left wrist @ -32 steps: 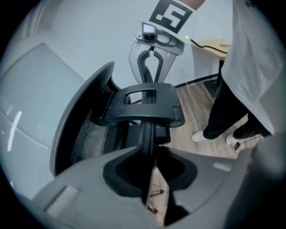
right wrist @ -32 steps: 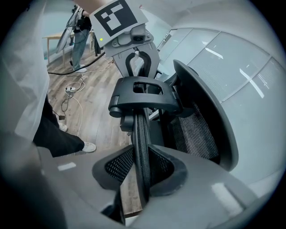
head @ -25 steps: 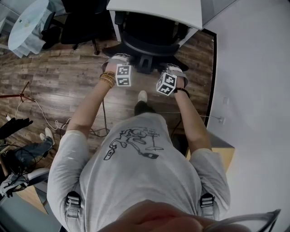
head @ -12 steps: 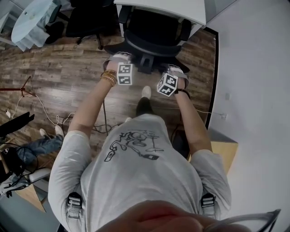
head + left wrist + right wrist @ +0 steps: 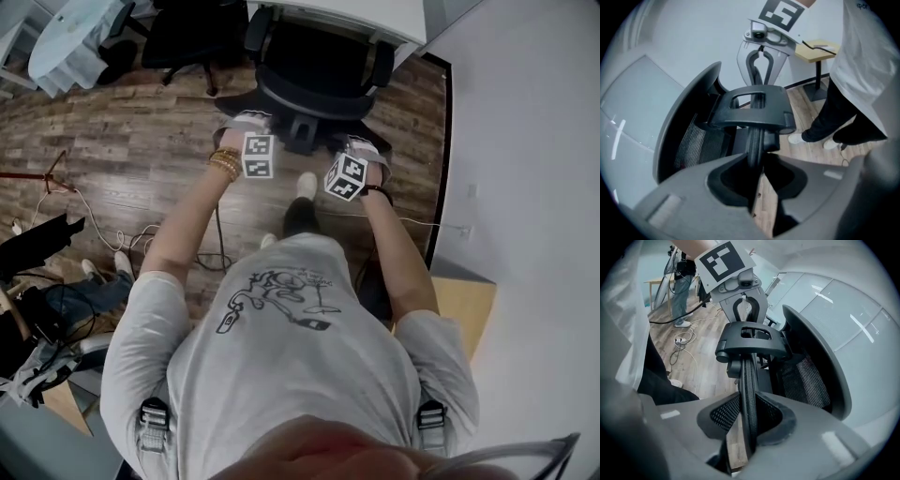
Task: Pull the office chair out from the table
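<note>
- The person's grey shirt (image 5: 281, 309) carries a black line drawing; any lettering in it is too small to read.
- Both bare forearms reach forward over the wood floor (image 5: 141, 141). Beaded bracelets (image 5: 223, 163) sit on the left wrist and a dark band (image 5: 379, 188) on the right.
- One pale shoe (image 5: 306, 186) steps out between the arms.
- Each marker cube (image 5: 257, 156) shows black-and-white squares, with no words on them.
- The left claw (image 5: 757, 161) is closed narrow on the thin black rim of the office chair (image 5: 314, 70), pinching the backrest's edge.
- The right claw (image 5: 750, 423) is clamped the same way on the rim's other side, against the mesh.
- The chair stands just ahead of the person with its back toward them. Its seat reaches under the edge of the white counter (image 5: 347, 14).
</note>
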The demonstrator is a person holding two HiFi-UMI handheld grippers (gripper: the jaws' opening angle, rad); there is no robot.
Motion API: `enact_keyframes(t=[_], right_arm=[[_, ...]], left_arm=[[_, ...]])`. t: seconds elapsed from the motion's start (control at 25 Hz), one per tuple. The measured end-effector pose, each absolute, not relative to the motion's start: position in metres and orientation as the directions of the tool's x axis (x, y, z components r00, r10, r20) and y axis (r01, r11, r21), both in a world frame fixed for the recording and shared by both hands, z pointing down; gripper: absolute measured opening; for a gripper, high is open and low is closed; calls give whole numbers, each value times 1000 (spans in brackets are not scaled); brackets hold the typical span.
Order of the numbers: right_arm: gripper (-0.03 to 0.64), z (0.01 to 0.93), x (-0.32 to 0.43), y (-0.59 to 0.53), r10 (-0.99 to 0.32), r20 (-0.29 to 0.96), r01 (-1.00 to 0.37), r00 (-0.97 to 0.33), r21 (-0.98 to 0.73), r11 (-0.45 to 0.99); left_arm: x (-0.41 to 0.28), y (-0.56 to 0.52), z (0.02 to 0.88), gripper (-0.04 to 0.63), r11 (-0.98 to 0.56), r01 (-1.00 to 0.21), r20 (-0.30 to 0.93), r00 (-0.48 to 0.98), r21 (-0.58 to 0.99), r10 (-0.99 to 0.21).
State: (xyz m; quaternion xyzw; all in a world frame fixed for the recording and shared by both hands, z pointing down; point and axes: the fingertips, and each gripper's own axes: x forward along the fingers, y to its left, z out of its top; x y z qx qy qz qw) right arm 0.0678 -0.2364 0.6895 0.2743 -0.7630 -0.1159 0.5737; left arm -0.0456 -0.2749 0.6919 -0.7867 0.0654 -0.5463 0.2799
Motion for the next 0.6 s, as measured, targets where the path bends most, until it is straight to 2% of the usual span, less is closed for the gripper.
enact_keyframes(t=[0.6], right_arm=[[110,699,55,-139,-550,810,-294,-203,485,824]], left_arm=[[-60,-170,701,101,-830,199,817,398,-521,-417]])
